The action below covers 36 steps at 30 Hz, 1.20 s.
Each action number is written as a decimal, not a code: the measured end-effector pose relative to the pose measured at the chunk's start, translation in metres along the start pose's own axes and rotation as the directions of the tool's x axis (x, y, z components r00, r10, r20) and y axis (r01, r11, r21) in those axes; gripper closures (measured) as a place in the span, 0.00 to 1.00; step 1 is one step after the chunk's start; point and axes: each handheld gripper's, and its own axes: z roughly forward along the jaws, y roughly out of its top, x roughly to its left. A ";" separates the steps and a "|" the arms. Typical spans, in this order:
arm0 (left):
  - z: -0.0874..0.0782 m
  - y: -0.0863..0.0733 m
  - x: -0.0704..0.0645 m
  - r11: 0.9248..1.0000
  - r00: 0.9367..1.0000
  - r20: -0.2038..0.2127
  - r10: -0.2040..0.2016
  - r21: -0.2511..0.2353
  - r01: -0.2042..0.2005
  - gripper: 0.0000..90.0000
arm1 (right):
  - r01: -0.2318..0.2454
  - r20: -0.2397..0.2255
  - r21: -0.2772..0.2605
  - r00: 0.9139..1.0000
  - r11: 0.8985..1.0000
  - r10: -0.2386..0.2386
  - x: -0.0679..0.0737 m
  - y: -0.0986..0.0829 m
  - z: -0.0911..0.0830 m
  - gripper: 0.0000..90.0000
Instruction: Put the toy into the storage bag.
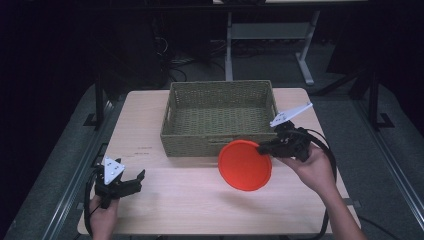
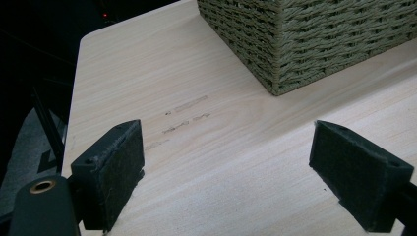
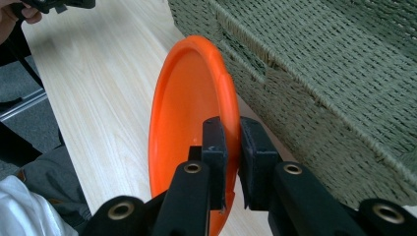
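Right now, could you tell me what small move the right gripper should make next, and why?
Probably lift the orange plate up over the basket's near wall: the right gripper already clamps its rim, and the plate hangs just outside that wall.

One orange plate [image 1: 244, 165], one woven basket [image 1: 220, 120], two grippers.

The left tool [image 2: 226, 182] hovers wide apart above the table [image 2: 206, 147], near the basket [image 2: 314, 39] corner.
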 end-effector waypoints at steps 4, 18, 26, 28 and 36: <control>0.000 0.000 -0.001 1.000 1.000 0.002 0.004 0.000 -0.004 0.14 | 0.003 0.004 0.003 1.000 1.000 -0.004 0.002 0.005 -0.001 0.91; 0.000 0.000 0.000 1.000 1.000 -0.001 -0.004 0.002 0.004 0.14 | 0.033 0.023 0.008 0.999 0.999 -0.034 0.003 0.031 -0.012 0.91; 0.000 0.000 0.000 1.000 1.000 0.000 -0.003 0.001 0.003 0.14 | 0.050 0.038 0.013 0.998 0.999 -0.050 0.001 0.047 -0.024 0.91; 0.000 0.000 0.000 1.000 1.000 0.000 -0.001 -0.001 0.001 0.14 | 0.048 0.035 0.007 0.998 0.999 -0.048 0.000 0.051 -0.027 0.91; 0.000 0.000 0.000 1.000 1.000 -0.002 0.004 0.003 -0.004 0.14 | 0.063 0.054 -0.012 0.997 0.998 -0.062 -0.002 0.069 -0.042 0.91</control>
